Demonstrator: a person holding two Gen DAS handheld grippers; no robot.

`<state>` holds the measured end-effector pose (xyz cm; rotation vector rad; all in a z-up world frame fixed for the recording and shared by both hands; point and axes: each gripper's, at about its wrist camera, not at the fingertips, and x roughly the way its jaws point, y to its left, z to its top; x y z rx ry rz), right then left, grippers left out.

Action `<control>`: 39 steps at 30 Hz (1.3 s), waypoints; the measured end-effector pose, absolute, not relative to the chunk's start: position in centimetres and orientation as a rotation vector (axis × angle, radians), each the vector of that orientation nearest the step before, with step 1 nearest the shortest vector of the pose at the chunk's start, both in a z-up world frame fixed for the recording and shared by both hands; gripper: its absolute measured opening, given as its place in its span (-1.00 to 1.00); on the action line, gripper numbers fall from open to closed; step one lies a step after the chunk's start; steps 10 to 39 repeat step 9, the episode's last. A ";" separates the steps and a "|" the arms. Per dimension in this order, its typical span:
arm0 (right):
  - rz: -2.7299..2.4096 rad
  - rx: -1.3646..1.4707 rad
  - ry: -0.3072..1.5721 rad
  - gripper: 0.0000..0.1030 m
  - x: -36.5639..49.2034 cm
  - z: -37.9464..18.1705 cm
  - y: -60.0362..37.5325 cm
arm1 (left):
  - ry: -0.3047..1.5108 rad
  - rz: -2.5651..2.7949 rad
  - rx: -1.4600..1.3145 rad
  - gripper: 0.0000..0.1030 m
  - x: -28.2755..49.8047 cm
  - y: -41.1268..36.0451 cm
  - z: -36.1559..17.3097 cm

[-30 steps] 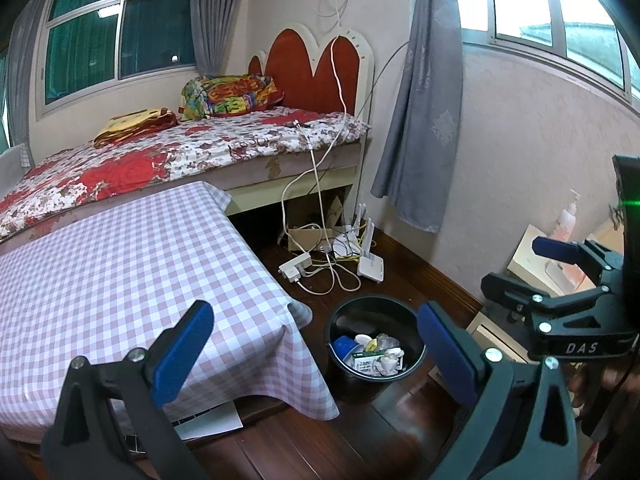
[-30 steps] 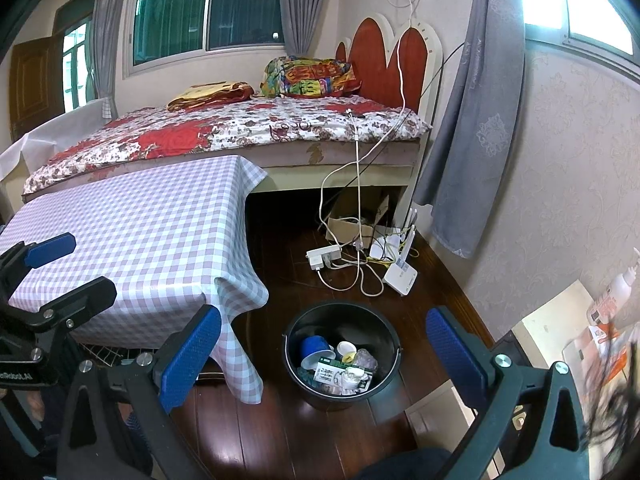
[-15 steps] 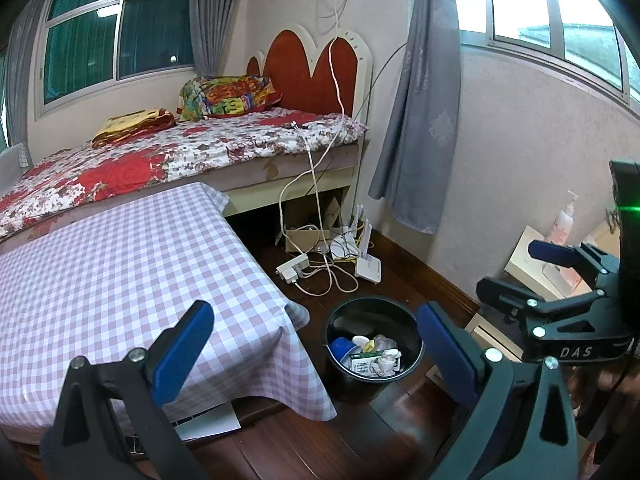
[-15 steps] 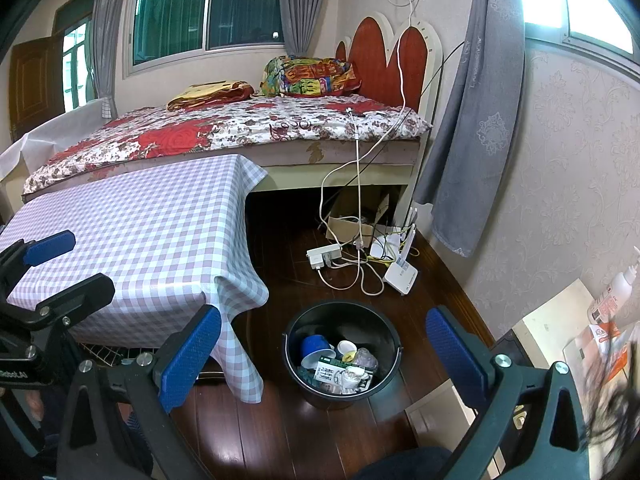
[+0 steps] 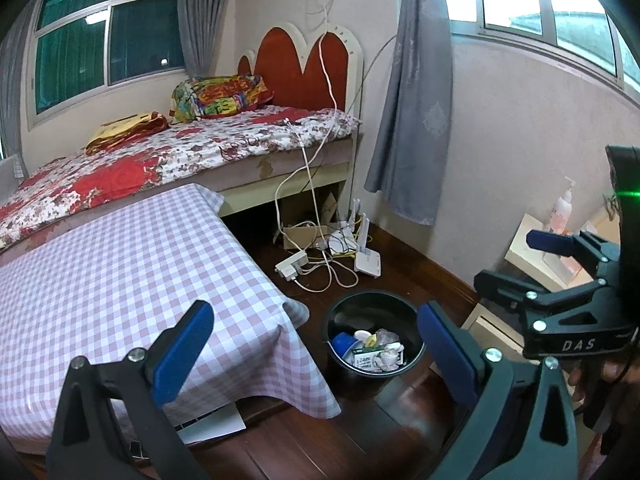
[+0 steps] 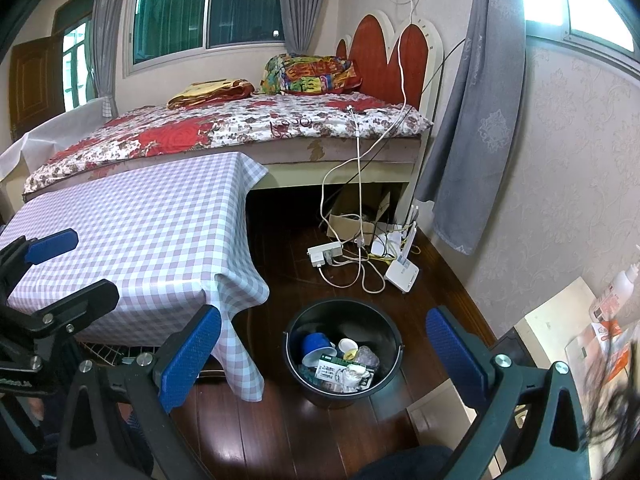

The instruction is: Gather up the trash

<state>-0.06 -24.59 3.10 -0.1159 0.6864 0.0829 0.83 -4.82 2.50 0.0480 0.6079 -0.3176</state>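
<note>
both grippers [image 5: 316, 344] [image 6: 324, 354] agape, empty above black bin [image 6: 343, 352].

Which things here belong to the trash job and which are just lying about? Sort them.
Belongs to the job:
- black bin on the floor, already holding trash
- left tongs, open and empty
- right tongs, open and empty

Just lying about:
- checked tablecloth
- power strip and cables
- white router
- bed
- cardboard box

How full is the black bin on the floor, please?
Partly full. The black bin stands upright; a blue cup, a carton and crumpled wrappers cover its bottom, well below the rim.
</note>
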 end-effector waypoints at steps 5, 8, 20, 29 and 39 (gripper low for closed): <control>0.078 -0.112 0.689 1.00 -0.1 2.9 -24.5 | 0.593 -0.321 0.048 0.98 0.8 -4.7 2.6; 0.075 -0.110 0.689 1.00 -0.2 2.9 -24.7 | 0.584 -0.325 0.047 0.99 0.8 -4.7 2.8; 0.075 -0.110 0.689 1.00 -0.2 2.9 -24.7 | 0.588 -0.326 0.047 0.99 0.9 -4.8 2.8; 0.075 -0.110 0.689 1.00 -0.2 2.9 -24.7 | 0.588 -0.326 0.047 0.99 0.9 -4.8 2.8; 0.075 -0.110 0.689 1.00 -0.2 2.9 -24.7 | 0.588 -0.326 0.047 0.99 0.9 -4.8 2.8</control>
